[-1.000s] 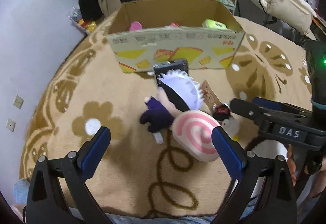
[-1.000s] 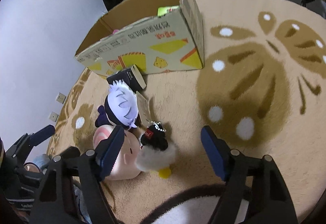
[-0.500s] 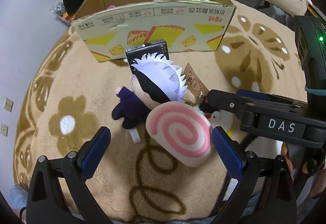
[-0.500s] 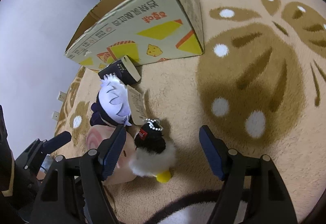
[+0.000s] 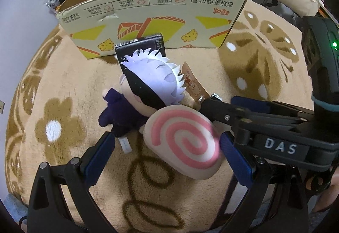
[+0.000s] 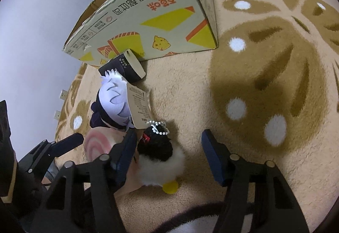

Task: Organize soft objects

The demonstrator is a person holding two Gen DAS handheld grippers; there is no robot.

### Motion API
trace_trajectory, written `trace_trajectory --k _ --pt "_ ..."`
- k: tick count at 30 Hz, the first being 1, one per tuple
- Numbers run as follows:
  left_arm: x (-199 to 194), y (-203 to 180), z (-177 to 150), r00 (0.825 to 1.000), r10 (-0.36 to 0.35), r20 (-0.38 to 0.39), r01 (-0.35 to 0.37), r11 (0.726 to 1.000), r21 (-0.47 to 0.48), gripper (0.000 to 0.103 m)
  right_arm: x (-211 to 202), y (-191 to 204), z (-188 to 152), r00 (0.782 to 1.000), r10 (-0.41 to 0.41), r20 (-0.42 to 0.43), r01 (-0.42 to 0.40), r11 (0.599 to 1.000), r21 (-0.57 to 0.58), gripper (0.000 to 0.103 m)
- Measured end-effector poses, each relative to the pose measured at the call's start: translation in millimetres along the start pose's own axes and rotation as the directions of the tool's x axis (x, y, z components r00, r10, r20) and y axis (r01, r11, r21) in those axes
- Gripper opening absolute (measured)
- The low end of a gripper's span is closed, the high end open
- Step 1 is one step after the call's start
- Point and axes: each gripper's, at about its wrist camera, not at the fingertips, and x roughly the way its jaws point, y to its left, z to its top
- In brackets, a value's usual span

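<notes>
A pink-swirl plush cushion [image 5: 184, 139] lies on the rug between the fingers of my open left gripper [image 5: 167, 154]; it also shows in the right wrist view [image 6: 99, 144]. A white-haired doll in dark clothes [image 5: 146, 88] lies just beyond it [image 6: 114, 101], with a paper tag [image 6: 139, 108]. A black-and-white fluffy plush with a bead chain [image 6: 159, 156] sits between the fingers of my open right gripper [image 6: 169, 154], close to its left finger. The right gripper [image 5: 264, 122] crosses the left wrist view.
An open cardboard box [image 5: 152, 18] stands on the beige patterned rug [image 6: 264, 84], with soft items partly hidden inside. A dark small carton [image 5: 141, 45] leans against its front. Shelves and clothes stand behind. A grey wall is on the left.
Both grippers have moved forward and down toward the toys. The swirl cushion now sits between the left fingers, the fluffy plush between the right fingers. Both stay open.
</notes>
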Motion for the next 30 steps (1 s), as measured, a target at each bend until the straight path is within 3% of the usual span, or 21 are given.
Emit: trace_trajectory --k 2,5,6,12,15,17,20,30 --pt "0 0 0 1.0 -0.005 -0.002 0.005 1.0 0.0 0.099 0 1 1 1.0 0.009 0.0 -0.009 1.0 -0.001 0.058" --pt "3 -1 0 1.0 -0.01 -0.016 0.01 1.0 0.003 0.099 3 4 1 0.999 0.048 -0.014 -0.048 0.999 -0.014 0.032" --pt "5 -2 0 1.0 0.001 -0.022 -0.001 1.0 0.008 0.099 4 7 1 0.998 0.065 -0.022 -0.065 0.998 -0.018 0.029" --pt "11 2 -2 0.999 0.015 -0.041 -0.015 1.0 0.002 0.097 1 20 1 0.999 0.033 0.004 -0.033 0.997 -0.074 0.023" --pt "12 3 -2 0.999 0.004 -0.04 -0.004 1.0 -0.002 0.085 -2 24 1 0.999 0.021 0.024 -0.019 0.996 -0.086 0.023" --pt "12 4 -3 0.999 -0.02 -0.043 0.02 1.0 -0.004 0.068 -9 22 1 0.999 0.02 0.039 -0.016 0.995 -0.099 0.022" --pt "12 1 -6 0.998 -0.049 -0.046 0.049 0.999 0.004 0.058 -17 28 0 0.997 0.004 0.077 0.005 0.993 -0.119 0.022" --pt "-8 9 -10 1.0 -0.012 0.021 0.012 1.0 -0.007 0.04 -61 41 -3 0.976 -0.004 0.218 0.043 0.983 -0.176 0.022"
